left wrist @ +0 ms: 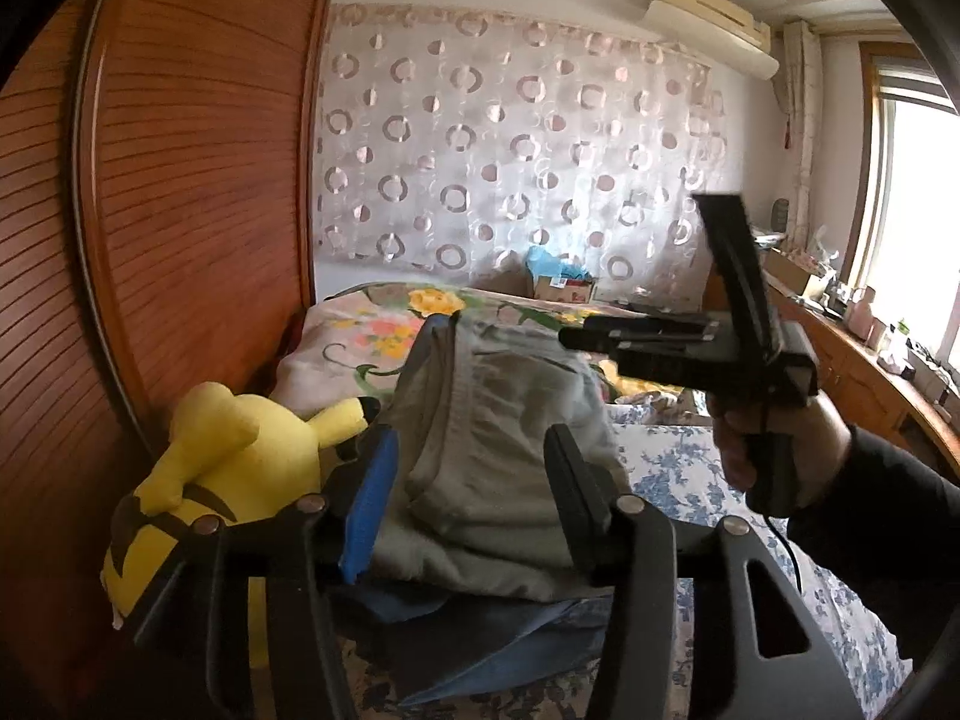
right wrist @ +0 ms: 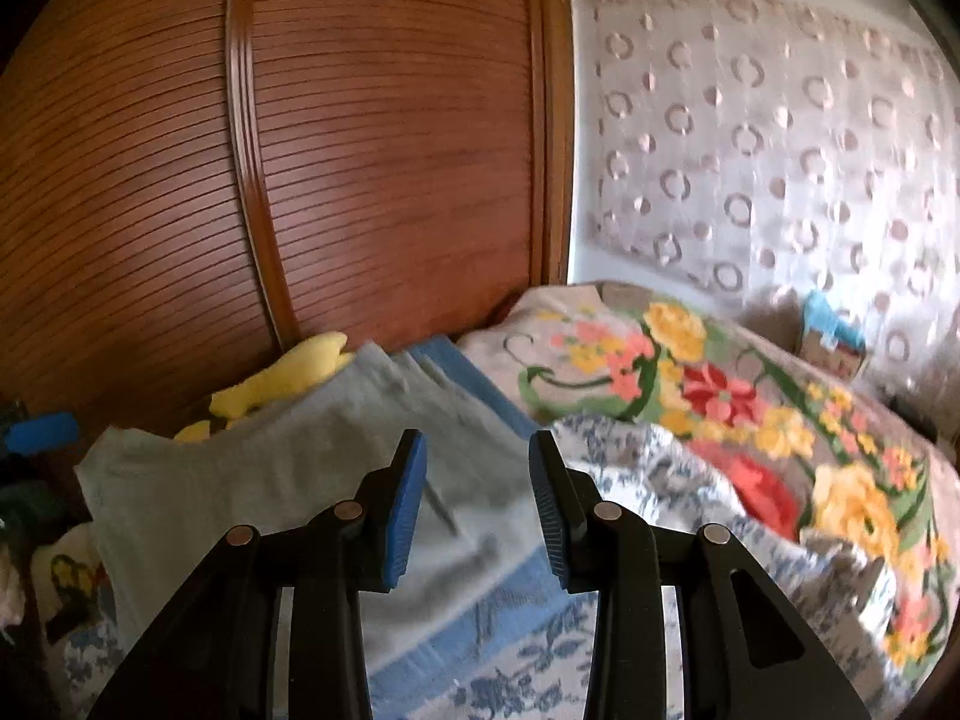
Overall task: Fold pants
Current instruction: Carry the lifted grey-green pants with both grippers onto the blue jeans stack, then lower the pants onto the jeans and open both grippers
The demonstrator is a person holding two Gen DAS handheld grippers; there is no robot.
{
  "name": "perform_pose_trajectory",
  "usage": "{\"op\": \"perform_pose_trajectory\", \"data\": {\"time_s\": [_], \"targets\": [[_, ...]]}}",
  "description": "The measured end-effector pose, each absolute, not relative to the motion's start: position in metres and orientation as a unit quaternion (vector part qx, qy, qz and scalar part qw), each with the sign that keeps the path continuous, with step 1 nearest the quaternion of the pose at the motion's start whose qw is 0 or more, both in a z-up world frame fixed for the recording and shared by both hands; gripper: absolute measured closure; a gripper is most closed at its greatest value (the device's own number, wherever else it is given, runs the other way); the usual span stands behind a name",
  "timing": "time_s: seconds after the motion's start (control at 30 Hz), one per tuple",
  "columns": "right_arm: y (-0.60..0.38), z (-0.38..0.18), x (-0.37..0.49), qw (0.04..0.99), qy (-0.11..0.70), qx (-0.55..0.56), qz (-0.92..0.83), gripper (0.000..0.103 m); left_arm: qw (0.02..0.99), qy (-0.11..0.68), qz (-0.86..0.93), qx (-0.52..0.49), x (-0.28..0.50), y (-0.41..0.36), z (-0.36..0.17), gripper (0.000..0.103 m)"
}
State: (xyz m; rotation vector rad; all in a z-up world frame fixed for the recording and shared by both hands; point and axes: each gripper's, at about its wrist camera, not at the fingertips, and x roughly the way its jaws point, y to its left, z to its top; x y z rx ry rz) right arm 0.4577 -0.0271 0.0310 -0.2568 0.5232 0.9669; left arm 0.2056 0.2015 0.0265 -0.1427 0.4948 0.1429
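Grey-green pants (left wrist: pixel 498 450) lie folded in a thick bundle on the bed, on top of a blue cloth (right wrist: pixel 504 594). In the left wrist view my left gripper (left wrist: pixel 471 438) straddles the near end of the bundle. Its jaws stand apart, with the cloth lying loose between the fingers. Above the far end of the pants a hand (left wrist: pixel 774 450) in a black sleeve holds my right gripper (left wrist: pixel 576 339). In the right wrist view the right gripper (right wrist: pixel 477 438) is open over the pants (right wrist: pixel 300 480), with nothing between its blue pads.
A yellow plush toy (left wrist: pixel 240 456) lies left of the pants against the slatted wooden wardrobe (left wrist: pixel 180 180). A flowered blanket (right wrist: pixel 720 396) covers the far bed and a blue-and-white floral sheet (left wrist: pixel 678 468) lies to the right. A cardboard box (left wrist: pixel 564 288) stands by the curtain.
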Motion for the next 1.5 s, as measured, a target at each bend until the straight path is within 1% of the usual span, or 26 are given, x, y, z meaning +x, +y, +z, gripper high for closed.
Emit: {"op": "perform_pose_trajectory", "data": {"time_s": [0.17, 0.33, 0.53, 0.9, 1.13, 1.2, 1.27, 1.3, 1.33, 1.37, 1.4, 1.47, 1.5], "targets": [[-0.026, 0.024, 0.469, 0.843, 0.281, -0.115, 0.443, 0.066, 0.960, 0.266, 0.063, -0.059, 0.217, 0.190, 0.014, 0.049], [-0.008, 0.022, 0.487, 0.849, 0.308, -0.106, 0.416, 0.066, 0.946, 0.308, 0.074, -0.066, 0.227, 0.192, -0.011, 0.049], [0.002, 0.018, 0.496, 0.854, 0.308, -0.097, 0.407, 0.066, 0.942, 0.318, 0.079, -0.068, 0.223, 0.193, -0.019, 0.049], [-0.032, 0.033, 0.421, 0.855, 0.277, -0.086, 0.431, 0.066, 0.943, 0.314, 0.090, -0.059, 0.210, 0.182, -0.007, 0.048], [-0.060, 0.044, 0.382, 0.855, 0.272, -0.076, 0.436, 0.066, 0.945, 0.310, 0.089, -0.058, 0.197, 0.179, 0.000, 0.047], [-0.067, 0.047, 0.379, 0.856, 0.270, -0.076, 0.434, 0.066, 0.946, 0.306, 0.089, -0.056, 0.192, 0.177, 0.004, 0.043], [-0.075, 0.049, 0.370, 0.858, 0.266, -0.077, 0.432, 0.066, 0.946, 0.303, 0.094, -0.056, 0.188, 0.177, 0.007, 0.033], [-0.077, 0.051, 0.367, 0.860, 0.264, -0.079, 0.430, 0.066, 0.947, 0.303, 0.094, -0.059, 0.187, 0.177, 0.008, 0.030], [-0.080, 0.053, 0.362, 0.861, 0.262, -0.079, 0.428, 0.066, 0.948, 0.300, 0.089, -0.064, 0.184, 0.178, 0.010, 0.023], [-0.082, 0.054, 0.356, 0.861, 0.262, -0.079, 0.429, 0.066, 0.949, 0.297, 0.087, -0.067, 0.181, 0.177, 0.012, 0.021], [-0.084, 0.055, 0.352, 0.861, 0.261, -0.077, 0.430, 0.066, 0.949, 0.294, 0.087, -0.066, 0.179, 0.176, 0.014, 0.020], [-0.088, 0.055, 0.344, 0.861, 0.260, -0.077, 0.430, 0.066, 0.951, 0.290, 0.091, -0.066, 0.174, 0.175, 0.017, 0.010], [-0.088, 0.055, 0.341, 0.861, 0.259, -0.077, 0.430, 0.066, 0.951, 0.287, 0.091, -0.067, 0.172, 0.175, 0.019, 0.008]]}}
